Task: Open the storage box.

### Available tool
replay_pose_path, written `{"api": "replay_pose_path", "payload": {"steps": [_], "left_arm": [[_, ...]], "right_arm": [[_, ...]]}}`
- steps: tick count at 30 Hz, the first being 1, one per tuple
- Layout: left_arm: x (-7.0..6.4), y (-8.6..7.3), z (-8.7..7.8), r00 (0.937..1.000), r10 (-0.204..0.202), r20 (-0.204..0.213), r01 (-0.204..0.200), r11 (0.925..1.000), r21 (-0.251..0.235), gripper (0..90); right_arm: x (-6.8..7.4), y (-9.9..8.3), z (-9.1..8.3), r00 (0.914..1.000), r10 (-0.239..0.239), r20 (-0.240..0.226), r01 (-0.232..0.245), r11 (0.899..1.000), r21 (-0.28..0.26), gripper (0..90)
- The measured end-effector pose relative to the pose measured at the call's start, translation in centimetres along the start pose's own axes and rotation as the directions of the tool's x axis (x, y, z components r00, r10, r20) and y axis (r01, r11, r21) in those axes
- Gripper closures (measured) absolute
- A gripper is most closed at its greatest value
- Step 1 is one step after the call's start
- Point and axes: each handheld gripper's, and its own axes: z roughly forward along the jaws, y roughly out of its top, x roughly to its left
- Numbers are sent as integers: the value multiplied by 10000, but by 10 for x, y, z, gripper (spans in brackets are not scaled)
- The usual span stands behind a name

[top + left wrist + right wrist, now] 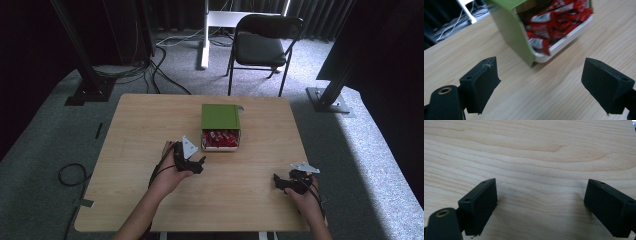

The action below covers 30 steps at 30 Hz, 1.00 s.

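Green box of red packets at mid-worktop, both grippers wide and empty.

The box (220, 127) sits lid-up near the worktop (150, 120) centre, its red packets (554, 22) piled inside; their white print is too blurred to read. Your left gripper (199, 163) hovers just beside its corner. Your right gripper (278, 181) is well apart, over bare wood near the right edge.

Both hand-held grippers (200, 162) (276, 181) gape wide, holding nothing.
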Motion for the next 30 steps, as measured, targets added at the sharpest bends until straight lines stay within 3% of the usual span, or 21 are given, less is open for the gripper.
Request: {"api": "replay_pose_path", "payload": {"steps": [4,7,19,24,30], "left_arm": [[-7,6,7,9989,306,356,-305,9995,-54,151],[-11,9,15,9978,253,609,-257,9997,50,158],[-25,18,35,9896,1065,962,-1061,9943,-88,159],[-32,22,46,9800,1548,1252,-1538,9879,-184,159],[-39,24,53,9723,1966,1267,-1979,9802,-24,164]], "right_arm": [[0,0,0,10000,13,-3,-13,10000,1,108],[0,0,0,10000,12,-3,-12,10000,0,108],[0,0,0,10000,11,-4,-11,10000,-3,108],[0,0,0,10000,12,-4,-12,10000,-2,108],[0,0,0,10000,10,-5,-10,10000,-3,108]]}}
